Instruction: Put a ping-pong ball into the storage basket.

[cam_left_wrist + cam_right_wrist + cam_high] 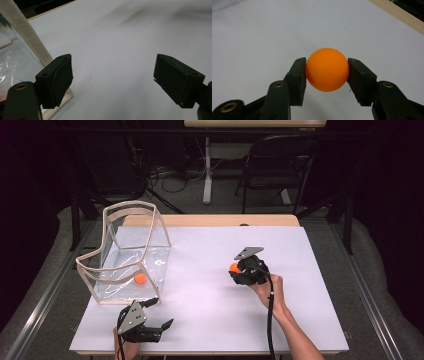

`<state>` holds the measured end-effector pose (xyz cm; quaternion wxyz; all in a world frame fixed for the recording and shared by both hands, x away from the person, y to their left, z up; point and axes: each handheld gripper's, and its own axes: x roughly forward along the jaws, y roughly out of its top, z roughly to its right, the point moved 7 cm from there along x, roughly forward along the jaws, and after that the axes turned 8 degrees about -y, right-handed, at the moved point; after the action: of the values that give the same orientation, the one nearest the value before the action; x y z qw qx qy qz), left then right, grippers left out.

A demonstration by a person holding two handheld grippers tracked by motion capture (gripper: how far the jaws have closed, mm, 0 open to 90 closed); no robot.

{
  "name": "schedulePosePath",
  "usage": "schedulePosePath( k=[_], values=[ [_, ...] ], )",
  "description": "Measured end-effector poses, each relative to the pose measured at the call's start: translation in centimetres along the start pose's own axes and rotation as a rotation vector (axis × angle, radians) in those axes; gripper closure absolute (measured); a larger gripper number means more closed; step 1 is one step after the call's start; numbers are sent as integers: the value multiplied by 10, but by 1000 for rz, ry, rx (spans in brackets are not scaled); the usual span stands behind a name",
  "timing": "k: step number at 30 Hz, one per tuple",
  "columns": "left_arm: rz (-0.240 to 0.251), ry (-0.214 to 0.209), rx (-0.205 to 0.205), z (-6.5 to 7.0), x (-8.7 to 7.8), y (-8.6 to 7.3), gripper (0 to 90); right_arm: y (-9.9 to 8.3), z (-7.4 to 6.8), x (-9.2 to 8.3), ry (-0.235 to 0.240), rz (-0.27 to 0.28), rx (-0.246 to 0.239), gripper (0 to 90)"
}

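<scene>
My right gripper (327, 72) is shut on an orange ball (327, 69), both pads pressed against its sides just above the white table sheet. In the high view that ball (234, 267) shows at the front of the right gripper (238, 270), right of the table's middle. A second orange ball (140, 279) lies inside the clear plastic bin (131, 251) at the left. My left gripper (161, 314) rests near the front edge, just in front of the bin, jaws wide apart. Between its pads (58, 77) there is only bare sheet.
The bin's cream frame edge (27, 37) stands close beside the left gripper's left jaw. The white sheet (210, 315) covers the table; a wooden strip (210, 220) runs along its far edge. A folding chair (280, 160) and cables are on the floor beyond.
</scene>
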<state>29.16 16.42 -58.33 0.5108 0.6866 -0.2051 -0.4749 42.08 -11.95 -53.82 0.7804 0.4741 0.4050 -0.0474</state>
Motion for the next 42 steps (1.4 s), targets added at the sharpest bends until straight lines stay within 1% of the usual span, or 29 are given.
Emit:
schedulePosePath(
  k=[3,8,17,28,34,42],
  values=[
    [3,0,-6,0,1,0,158,0,-5,3,11,-8,-13,508],
    [5,1,-2,-1,0,0,157,0,-14,10,25,-22,-34,508],
    [3,-1,-3,0,0,0,157,2,-22,14,49,-22,-34,509],
    [-1,0,-2,-1,-1,-1,157,8,-34,18,72,-16,-54,509],
    [-2,1,-4,-1,-1,-1,157,13,-38,21,79,-11,-58,509],
    [0,-2,-4,-1,0,-1,157,23,-43,23,91,9,-50,509]
  ],
)
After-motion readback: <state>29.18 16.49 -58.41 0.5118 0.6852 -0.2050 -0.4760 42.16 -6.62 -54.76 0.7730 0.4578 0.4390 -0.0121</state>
